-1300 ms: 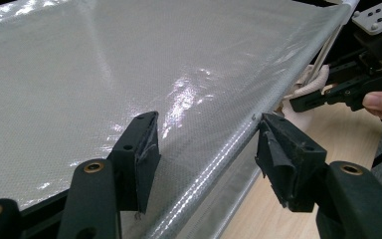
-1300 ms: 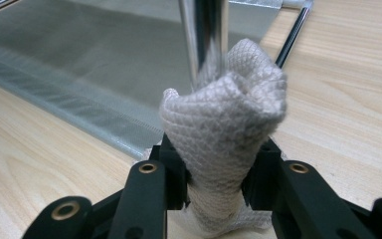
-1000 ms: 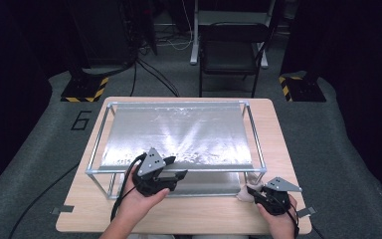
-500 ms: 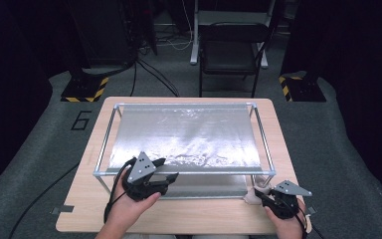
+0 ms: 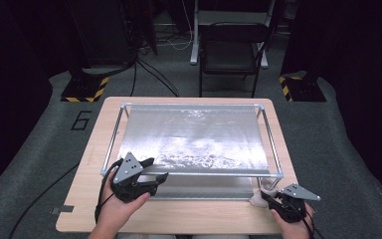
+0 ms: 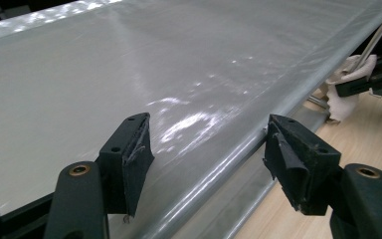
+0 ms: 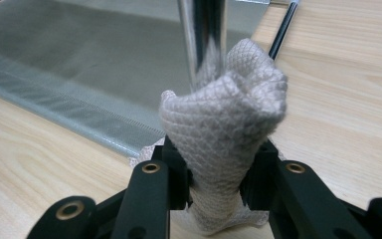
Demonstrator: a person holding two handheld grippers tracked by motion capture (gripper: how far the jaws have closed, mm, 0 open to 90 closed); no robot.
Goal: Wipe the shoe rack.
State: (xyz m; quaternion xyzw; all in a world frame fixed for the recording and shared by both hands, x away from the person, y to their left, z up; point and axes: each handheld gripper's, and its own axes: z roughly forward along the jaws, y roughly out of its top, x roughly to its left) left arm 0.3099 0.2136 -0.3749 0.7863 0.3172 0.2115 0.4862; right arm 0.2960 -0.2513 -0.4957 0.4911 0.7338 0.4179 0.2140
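On the wooden table (image 5: 189,219), a bunched, waffle-textured beige cloth (image 7: 226,124) stands upright.

One table, one rack, one cloth, two grippers

A single wooden table (image 5: 179,219) carries one metal-framed rack (image 5: 194,174) with one shiny sheet (image 5: 194,134) stretched across it. One bunched cloth (image 7: 226,129) is present, along with two grippers: the left gripper (image 5: 158,172) and the right gripper (image 5: 266,196). One chair (image 5: 231,55) stands beyond the table.
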